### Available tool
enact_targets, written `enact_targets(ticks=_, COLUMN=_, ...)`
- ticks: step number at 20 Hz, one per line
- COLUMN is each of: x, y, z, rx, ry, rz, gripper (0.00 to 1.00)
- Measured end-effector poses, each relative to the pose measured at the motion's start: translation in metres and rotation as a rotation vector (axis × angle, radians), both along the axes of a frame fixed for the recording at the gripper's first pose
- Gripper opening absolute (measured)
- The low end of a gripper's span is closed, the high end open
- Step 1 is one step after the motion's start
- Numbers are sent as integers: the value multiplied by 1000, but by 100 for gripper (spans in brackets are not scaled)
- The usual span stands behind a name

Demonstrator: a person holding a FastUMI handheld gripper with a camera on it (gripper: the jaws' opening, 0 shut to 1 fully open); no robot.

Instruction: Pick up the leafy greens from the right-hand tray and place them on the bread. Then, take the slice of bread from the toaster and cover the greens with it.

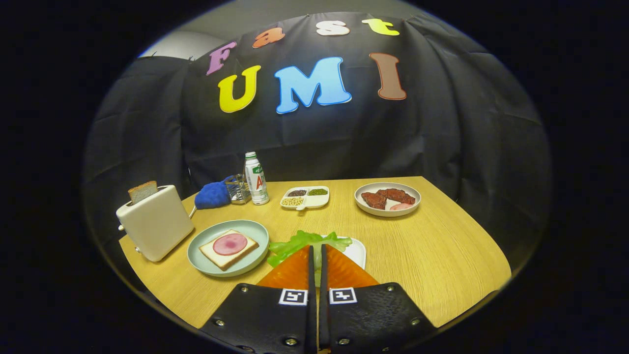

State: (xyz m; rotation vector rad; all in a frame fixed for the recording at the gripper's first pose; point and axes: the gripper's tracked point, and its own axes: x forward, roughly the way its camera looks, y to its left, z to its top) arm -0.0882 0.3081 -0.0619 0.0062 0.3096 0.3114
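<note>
**Greens in the tongs' reach, sandwich not yet built**

The leafy greens (307, 242) lie on a white tray (357, 251) directly at twelve o'clock from the tongs (317, 253), and the ruffled leaves spread out to either side of the tips. The two fingers stand almost together, with just a thin slit between them. A sliver of pale green shows in that slit, so they look to be pinching a leaf, but I cannot tell for sure that both fingers press on it, nor whether the greens have left the tray.

At about ten o'clock from the tips, just beside the tray, a pale blue plate (206, 264) carries the open slice of bread (228, 249) with a round pink slice of meat on top. No greens lie on it, so the first placing is not done. Further out at ten o'clock stands the cream toaster (155, 223), and the second slice of bread (143, 191) sticks up from its slot, untouched. My reading is that the task is at its first grasp, with the carry, the drop and the whole toast step left.

The tongs point level and forward over the near edge of the worktop (432, 250), low and tilted slightly down toward the tray.

Beyond, at twelve o'clock, sit a divided dish of beans (305, 196) and a bottle (256, 178); a plate of meat (387, 198) is at one o'clock.
</note>
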Motion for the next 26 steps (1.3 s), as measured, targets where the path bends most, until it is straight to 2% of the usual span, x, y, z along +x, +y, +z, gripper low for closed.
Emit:
enact_targets(ticks=9, x=-4, y=32, z=21, rx=-7, ry=-43, rz=63, gripper=2)
enact_targets(ticks=20, x=3, y=114, z=25, rx=-27, ry=-49, rz=209, gripper=2)
enact_targets(ticks=26, x=10, y=141, z=23, rx=-18, ry=-45, rz=238, gripper=2)
